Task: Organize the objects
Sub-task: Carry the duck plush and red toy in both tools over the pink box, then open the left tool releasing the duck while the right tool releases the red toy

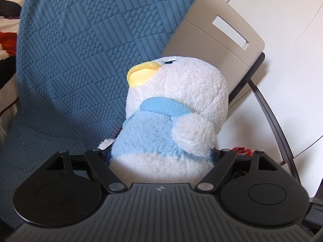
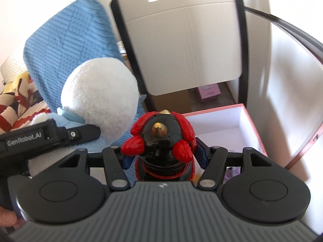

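Note:
My left gripper (image 1: 160, 157) is shut on a white and light-blue plush penguin (image 1: 175, 104) with a yellow beak, held upright; its fingers are mostly hidden by the plush. The penguin also shows in the right wrist view (image 2: 99, 94), with the left gripper (image 2: 60, 135) clamped on it. My right gripper (image 2: 163, 157) is shut on a red and black toy figure (image 2: 161, 135) with gold tips. It holds the figure beside an open pink box (image 2: 252, 121) with a white inside.
A blue knitted blanket (image 1: 80, 50) hangs over a beige chair back (image 1: 212, 34); both also show in the right wrist view (image 2: 66, 46) (image 2: 181, 40). A small pink box (image 2: 208, 93) lies on the floor behind. Striped fabric (image 2: 18, 104) is at the left.

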`<state>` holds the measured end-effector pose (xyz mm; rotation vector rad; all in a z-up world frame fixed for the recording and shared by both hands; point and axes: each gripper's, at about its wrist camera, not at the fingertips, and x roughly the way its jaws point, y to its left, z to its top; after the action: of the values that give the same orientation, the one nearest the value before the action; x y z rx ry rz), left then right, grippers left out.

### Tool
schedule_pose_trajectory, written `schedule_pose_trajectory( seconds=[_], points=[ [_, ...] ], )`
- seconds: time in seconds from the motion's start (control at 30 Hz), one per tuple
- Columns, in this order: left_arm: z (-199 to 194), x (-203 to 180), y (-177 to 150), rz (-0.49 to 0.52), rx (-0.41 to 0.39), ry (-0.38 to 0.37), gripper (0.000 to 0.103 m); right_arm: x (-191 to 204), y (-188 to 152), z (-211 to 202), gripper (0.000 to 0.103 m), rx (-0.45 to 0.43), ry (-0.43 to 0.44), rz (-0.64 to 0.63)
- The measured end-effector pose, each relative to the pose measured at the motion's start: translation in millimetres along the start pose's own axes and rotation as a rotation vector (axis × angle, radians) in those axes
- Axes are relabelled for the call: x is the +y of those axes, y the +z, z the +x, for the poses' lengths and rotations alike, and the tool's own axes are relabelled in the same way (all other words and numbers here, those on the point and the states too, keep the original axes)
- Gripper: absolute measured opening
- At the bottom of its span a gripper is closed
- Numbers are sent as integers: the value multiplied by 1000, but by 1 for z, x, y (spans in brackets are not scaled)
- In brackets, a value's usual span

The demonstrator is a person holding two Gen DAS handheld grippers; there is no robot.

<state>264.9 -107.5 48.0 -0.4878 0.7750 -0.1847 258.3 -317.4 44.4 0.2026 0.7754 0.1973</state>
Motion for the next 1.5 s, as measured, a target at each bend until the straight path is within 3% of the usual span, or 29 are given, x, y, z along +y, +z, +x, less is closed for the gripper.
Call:
schedule_pose_trajectory(
  seconds=[0.4,0.97,1.2,1.4,1.5],
  points=[
    [74,-46,-26,25,88,-36,83,-76,-9,27,63,61,-72,39],
    [176,-22,-78,18,292,-1,83,-137,-71,128,63,271,-142,103],
    [190,-16,-88,29,343,25,83,-149,-93,160,63,347,-152,132],
    [180,-10,-84,4,351,37,86,-148,-92,156,64,346,-140,125],
    [166,-15,-70,36,342,40,87,-151,-78,142,78,299,-141,134]
  ],
)
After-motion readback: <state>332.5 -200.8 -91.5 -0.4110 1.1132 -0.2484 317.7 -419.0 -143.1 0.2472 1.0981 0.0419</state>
